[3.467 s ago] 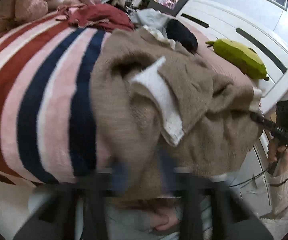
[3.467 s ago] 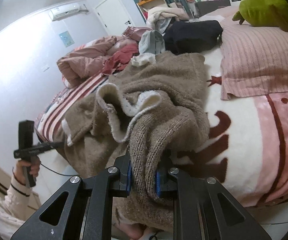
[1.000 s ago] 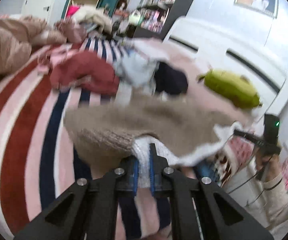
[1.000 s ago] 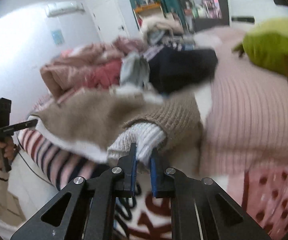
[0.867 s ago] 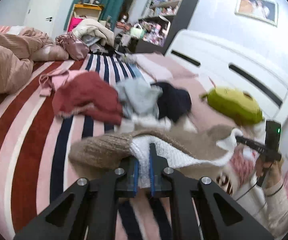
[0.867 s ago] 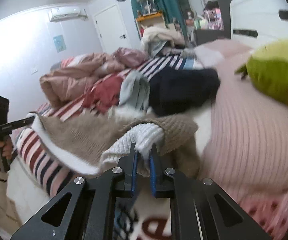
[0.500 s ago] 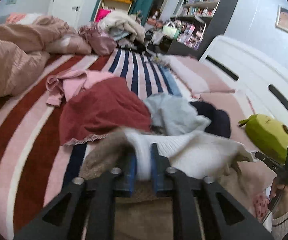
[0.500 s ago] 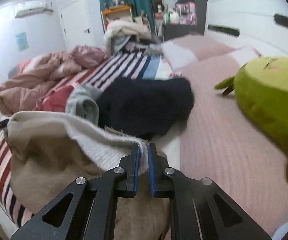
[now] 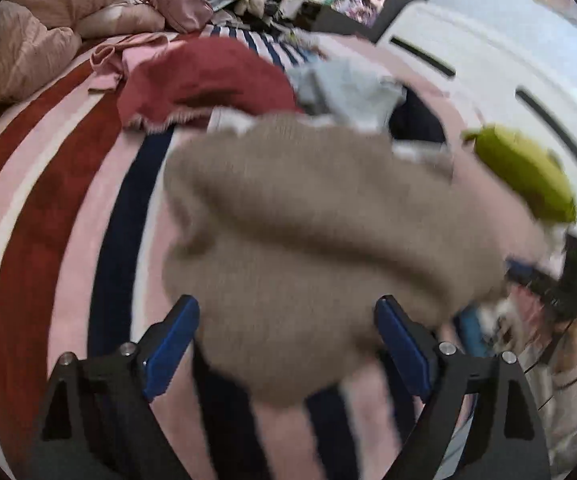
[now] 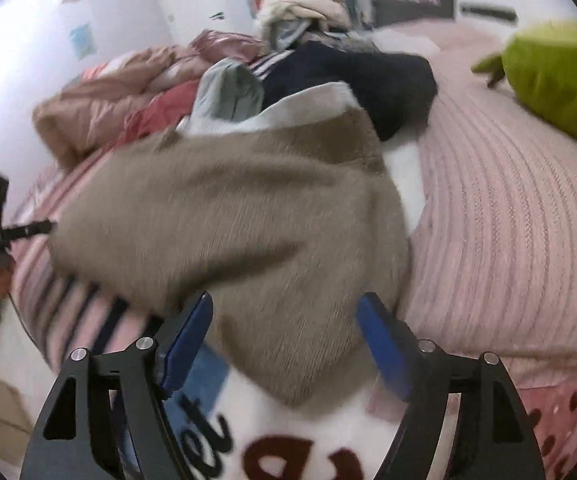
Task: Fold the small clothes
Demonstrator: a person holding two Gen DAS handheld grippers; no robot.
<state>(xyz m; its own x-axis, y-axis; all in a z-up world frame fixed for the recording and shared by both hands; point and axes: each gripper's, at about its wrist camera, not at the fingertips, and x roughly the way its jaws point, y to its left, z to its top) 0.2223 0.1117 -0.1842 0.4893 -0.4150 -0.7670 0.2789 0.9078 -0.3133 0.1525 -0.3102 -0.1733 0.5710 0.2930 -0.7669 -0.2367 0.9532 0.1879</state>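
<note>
While the beige sweater (image 9: 308,240) lies on the striped blanket (image 9: 48,208), left gripper (image 9: 286,344) and right gripper (image 10: 284,340) are spread wide, gripping nothing.

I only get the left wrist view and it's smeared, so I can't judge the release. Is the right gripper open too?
Observer: Yes. The right gripper is spread wide, with the brown sweater lying loose between its blue pads.
Operator: What's under the sweater's near edge on that side?
Observer: A white blanket with dark red lettering.
Operator: Anything at the sweater's far end?
Observer: A white ribbed band shows there, and beyond it lie a navy garment and a grey one.
</note>
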